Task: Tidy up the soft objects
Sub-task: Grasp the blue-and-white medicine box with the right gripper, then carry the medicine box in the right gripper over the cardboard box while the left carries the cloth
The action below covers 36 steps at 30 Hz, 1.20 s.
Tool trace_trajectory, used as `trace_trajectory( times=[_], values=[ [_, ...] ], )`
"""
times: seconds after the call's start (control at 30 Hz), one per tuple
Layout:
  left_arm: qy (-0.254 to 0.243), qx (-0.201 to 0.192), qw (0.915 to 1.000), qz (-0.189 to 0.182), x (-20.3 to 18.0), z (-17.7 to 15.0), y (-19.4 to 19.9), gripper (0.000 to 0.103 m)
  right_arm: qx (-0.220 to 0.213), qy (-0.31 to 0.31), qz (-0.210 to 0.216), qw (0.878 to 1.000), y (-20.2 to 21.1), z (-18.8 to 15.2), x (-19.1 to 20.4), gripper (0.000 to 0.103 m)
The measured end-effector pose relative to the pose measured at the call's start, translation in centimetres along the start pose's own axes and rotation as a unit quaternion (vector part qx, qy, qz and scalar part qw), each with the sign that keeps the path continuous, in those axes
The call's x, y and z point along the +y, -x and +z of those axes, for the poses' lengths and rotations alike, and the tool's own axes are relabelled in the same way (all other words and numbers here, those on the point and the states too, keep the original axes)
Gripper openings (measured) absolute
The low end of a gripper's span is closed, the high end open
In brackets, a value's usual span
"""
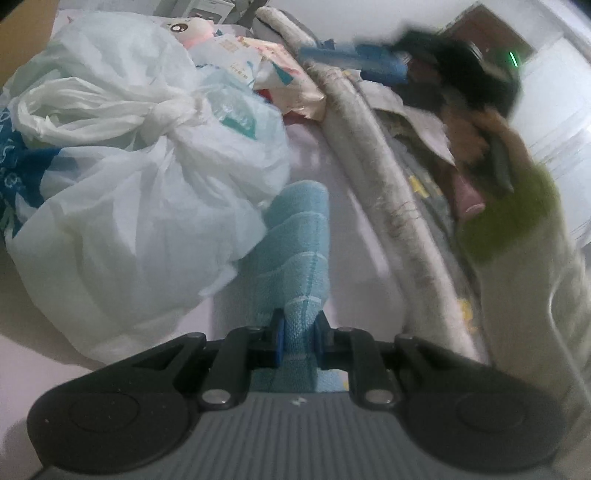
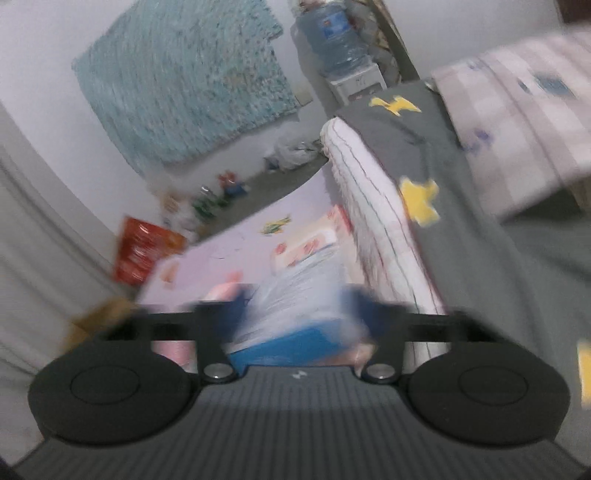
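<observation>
1. The left gripper [image 1: 299, 341] had its jaws pressed together on the near end of a light blue towel [image 1: 295, 251], which lay in a long strip on the pale lilac bed sheet [image 1: 332, 192] and ran away from the camera toward the far side.
2. Just left of the towel, touching its far end, sat a knotted white plastic bag [image 1: 147, 184], bulky and full. Beyond it lay a plush doll [image 1: 192, 29] and some printed packets [image 1: 273, 74].
3. To the right a rolled grey-white quilt edge [image 1: 388, 192] curved along the bed, with a grey blanket with yellow shapes [image 2: 461, 184] past it.
4. The right gripper [image 2: 295, 314] showed in the left wrist view only as a blur high on the right, carried by a person's hand [image 1: 476, 136] in a pale sleeve with a green cuff.
5. In its own view the right jaws stood part way apart with a blue-and-white soft bundle [image 2: 295, 317] between them; the picture was too smeared to tell whether the pads pressed on it, though they probably did.
6. Judged from this, the step in hand was gathering: the left side had the towel secured while the right side took hold of a second soft item.
7. The next move would call for lifting the towel clear without dragging the plastic bag along, and for the right jaws to grip their bundle firmly before carrying it.
</observation>
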<state>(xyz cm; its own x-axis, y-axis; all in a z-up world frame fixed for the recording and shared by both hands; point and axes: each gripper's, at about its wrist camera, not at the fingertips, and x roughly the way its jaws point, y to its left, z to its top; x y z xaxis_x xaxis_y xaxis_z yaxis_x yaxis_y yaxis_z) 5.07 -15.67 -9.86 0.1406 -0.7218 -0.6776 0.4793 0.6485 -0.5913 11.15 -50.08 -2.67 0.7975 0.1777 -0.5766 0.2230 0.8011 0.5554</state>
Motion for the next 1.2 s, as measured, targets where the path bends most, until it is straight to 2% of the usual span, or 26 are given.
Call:
trace_trajectory(
  times=[0.07,0.2,0.3,0.37,0.4,0.43,0.5,0.57,0.63,0.7,0.83,0.97,1.03,1.07,1.1,1.2],
  values=[
    [0.001,-0.004,1.0000,-0.008,-0.4,-0.2,0.5,0.016,0.000,-0.057,0.035,0.998,2.6,-1.4,-1.7,0.036],
    [0.007,-0.004,0.9999,-0.009,-0.8,-0.8,0.9,0.016,0.006,-0.058,-0.008,0.998,5.3,-4.9,-3.1,0.036],
    [0.006,-0.005,1.0000,0.002,-0.8,-1.1,1.1,0.016,0.038,-0.079,-0.003,0.996,5.7,-7.8,-4.1,0.040],
    [0.003,-0.008,0.9999,0.010,-0.9,-1.1,1.1,0.016,0.054,-0.058,-0.009,0.997,5.6,-9.5,-3.5,0.050],
    [0.004,-0.010,0.9999,0.013,-0.8,-1.1,1.1,0.016,0.062,-0.043,-0.011,0.997,5.4,-10.0,-3.1,0.060],
    [0.004,-0.011,0.9998,0.015,-0.9,-1.1,1.1,0.016,0.071,-0.015,-0.016,0.997,5.1,-10.5,-2.2,0.072],
    [0.005,-0.012,0.9997,0.021,-0.9,-1.1,1.1,0.016,0.079,0.065,-0.034,0.994,4.6,-11.1,0.2,0.084],
    [0.006,-0.012,0.9996,0.024,-0.9,-1.1,1.0,0.016,0.081,0.173,-0.052,0.980,3.6,-11.3,3.0,0.092],
    [0.006,-0.010,0.9996,0.026,-0.5,-1.2,1.2,0.016,0.098,0.275,-0.059,0.955,2.5,-12.1,5.5,0.101],
    [0.005,-0.008,0.9995,0.031,-0.5,-1.1,1.1,0.016,0.126,0.345,-0.066,0.928,0.9,-13.2,7.0,0.101],
    [0.010,-0.004,0.9993,0.036,-0.1,-0.9,1.3,0.016,0.175,0.423,-0.081,0.885,-2.7,-14.0,8.2,0.101],
    [0.009,-0.002,0.9991,0.042,0.1,-1.0,1.2,0.016,0.212,0.447,-0.097,0.863,-5.9,-14.7,8.4,0.099],
    [0.011,0.000,0.9990,0.044,0.2,-1.0,1.2,0.016,0.229,0.437,-0.102,0.864,-6.9,-14.8,7.8,0.096],
    [0.011,0.000,0.9990,0.044,0.3,-1.0,1.1,0.016,0.230,0.423,-0.097,0.871,-6.8,-14.6,7.5,0.091],
    [0.011,0.000,0.9989,0.045,0.1,-1.1,1.0,0.016,0.231,0.408,-0.091,0.879,-6.5,-14.3,7.3,0.073],
    [0.007,-0.002,0.9991,0.042,-0.4,-1.0,0.8,0.016,0.208,0.368,-0.106,0.900,-4.9,-13.2,6.5,0.072]
  ],
)
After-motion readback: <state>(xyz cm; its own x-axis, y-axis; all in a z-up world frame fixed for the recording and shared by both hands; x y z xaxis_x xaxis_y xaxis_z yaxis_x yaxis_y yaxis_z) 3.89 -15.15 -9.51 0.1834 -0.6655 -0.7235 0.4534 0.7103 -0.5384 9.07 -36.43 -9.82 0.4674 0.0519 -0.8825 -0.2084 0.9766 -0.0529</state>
